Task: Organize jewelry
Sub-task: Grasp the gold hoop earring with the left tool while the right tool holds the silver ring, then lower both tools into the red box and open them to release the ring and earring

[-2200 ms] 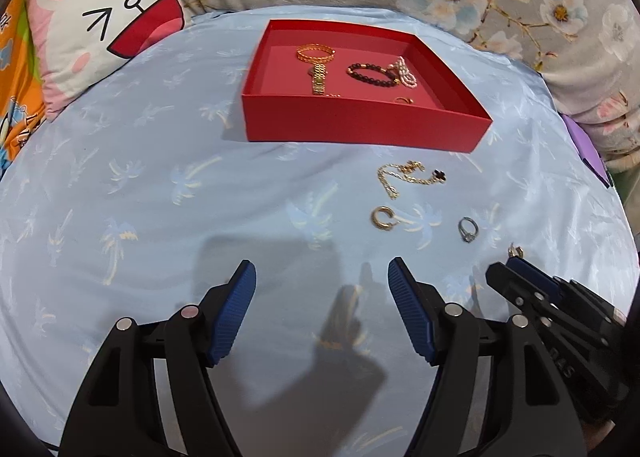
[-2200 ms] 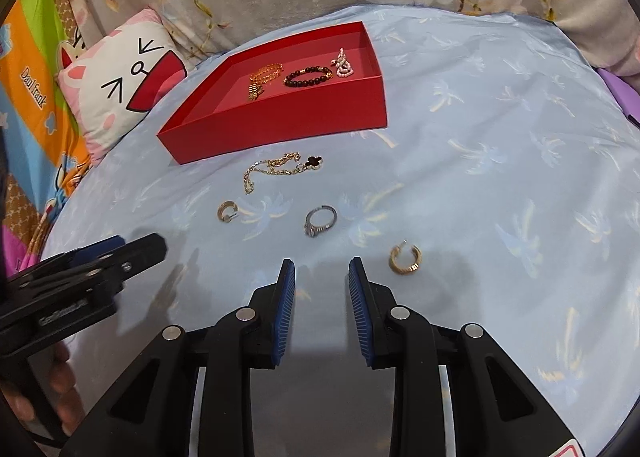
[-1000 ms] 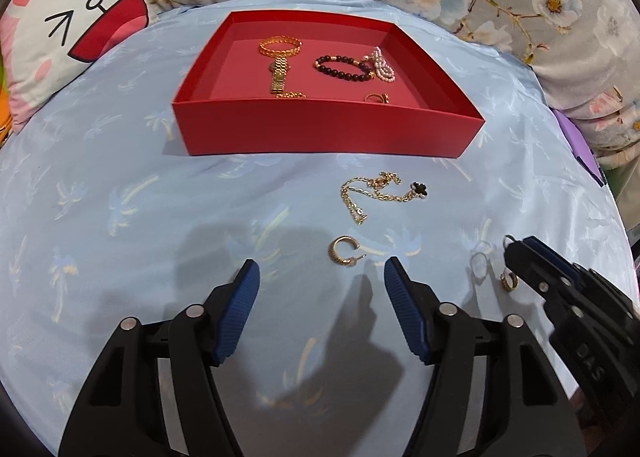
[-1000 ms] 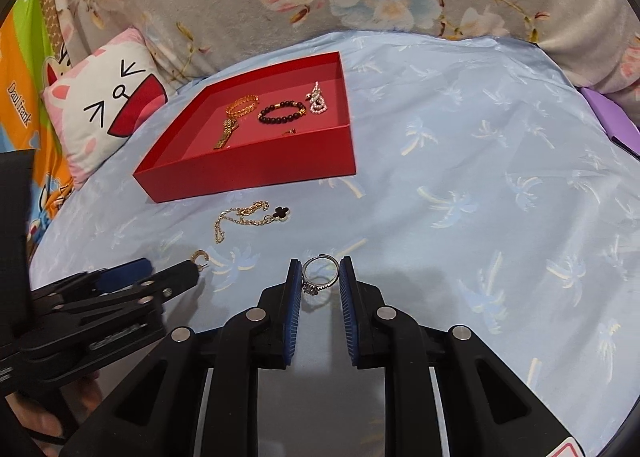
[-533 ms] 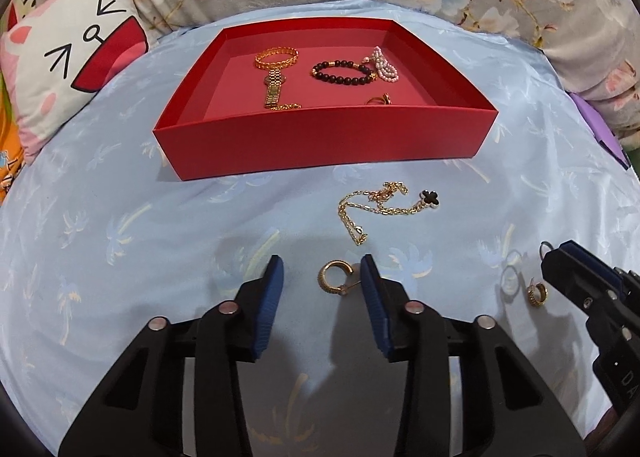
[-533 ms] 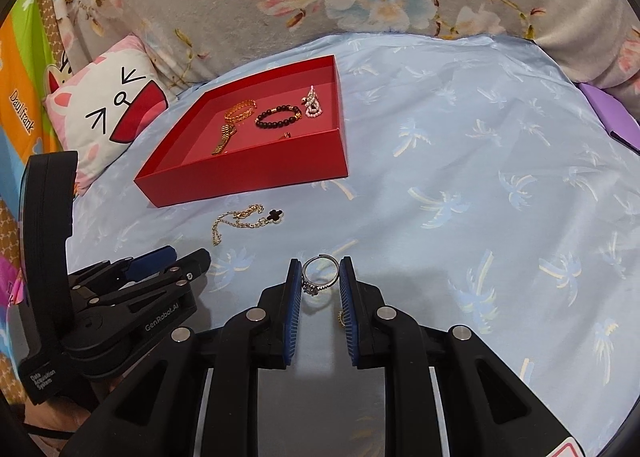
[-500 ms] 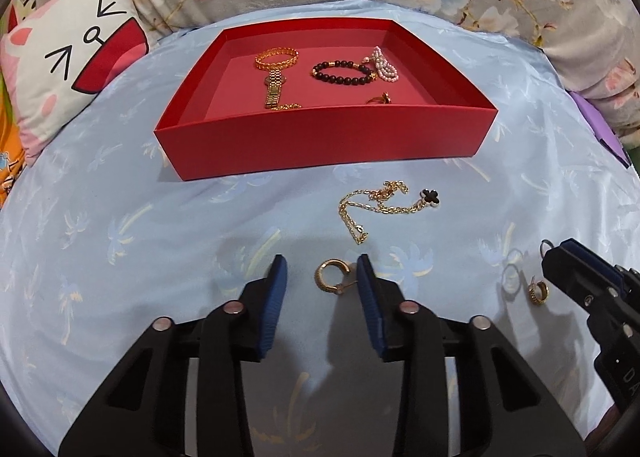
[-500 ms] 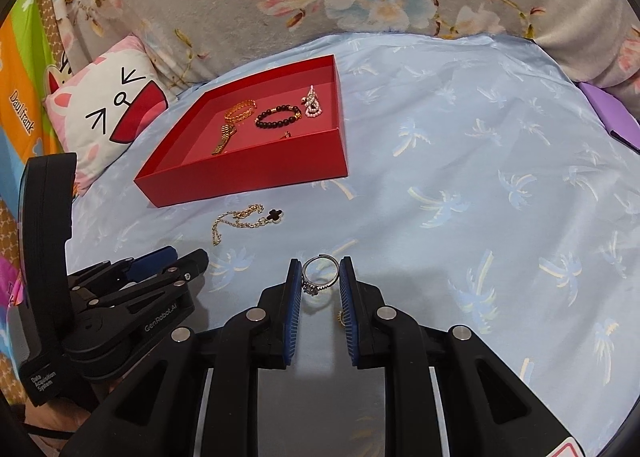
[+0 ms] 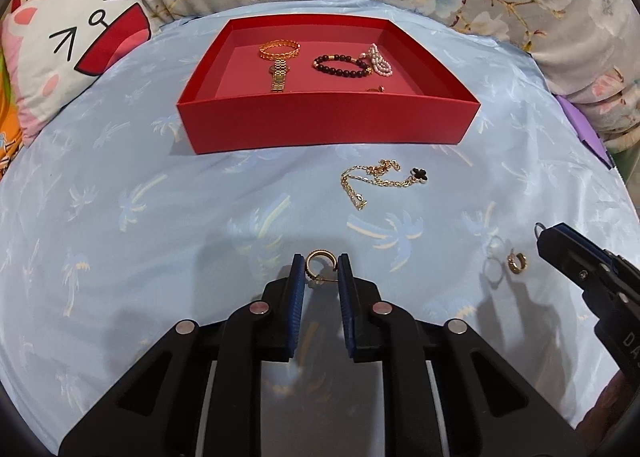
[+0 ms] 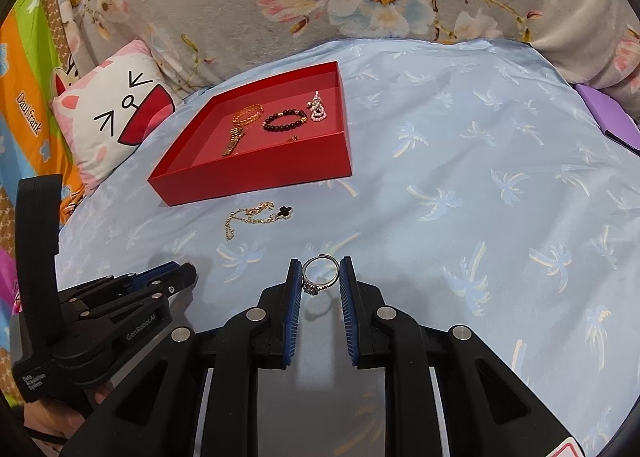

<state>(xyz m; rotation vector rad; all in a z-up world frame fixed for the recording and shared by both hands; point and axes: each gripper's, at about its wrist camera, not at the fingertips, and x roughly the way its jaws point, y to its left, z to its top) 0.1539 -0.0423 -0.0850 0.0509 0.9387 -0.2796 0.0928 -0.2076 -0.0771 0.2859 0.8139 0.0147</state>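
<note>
Jewelry is being gathered off a blue palm-print bed sheet (image 9: 120,217) into a red tray (image 9: 328,125). A gold watch (image 9: 279,57), a dark bead bracelet (image 9: 340,66) and a pearl piece (image 9: 379,60) already lie inside the tray.

Left gripper (image 9: 322,277): its fingers have just been closing, and a gold hoop earring (image 9: 318,262) is now pinched between the blue pads, post crosswise.

Right gripper (image 10: 320,277): clenched on a silver ring (image 10: 320,271), which is held by opposite sides of the band, stone low at the left pad.

A gold chain bracelet with a black clover charm (image 9: 382,179) is left on the sheet just in front of the tray. A second gold hoop (image 9: 517,262) lies near the right gripper's tip.

Handling, as judged:
- Earring and ring are light, stiff and smooth. They are likely to twist or slip out if squeezed off-centre. Hold is best kept across the widest part of each loop.
- Earring post looks thin and could bend under pressure.
- Chain is limp and will drape. It is best pinched at the bunched middle, not at an end.
- Soft sheet gives under the fingers, so small pieces may sink into folds.
</note>
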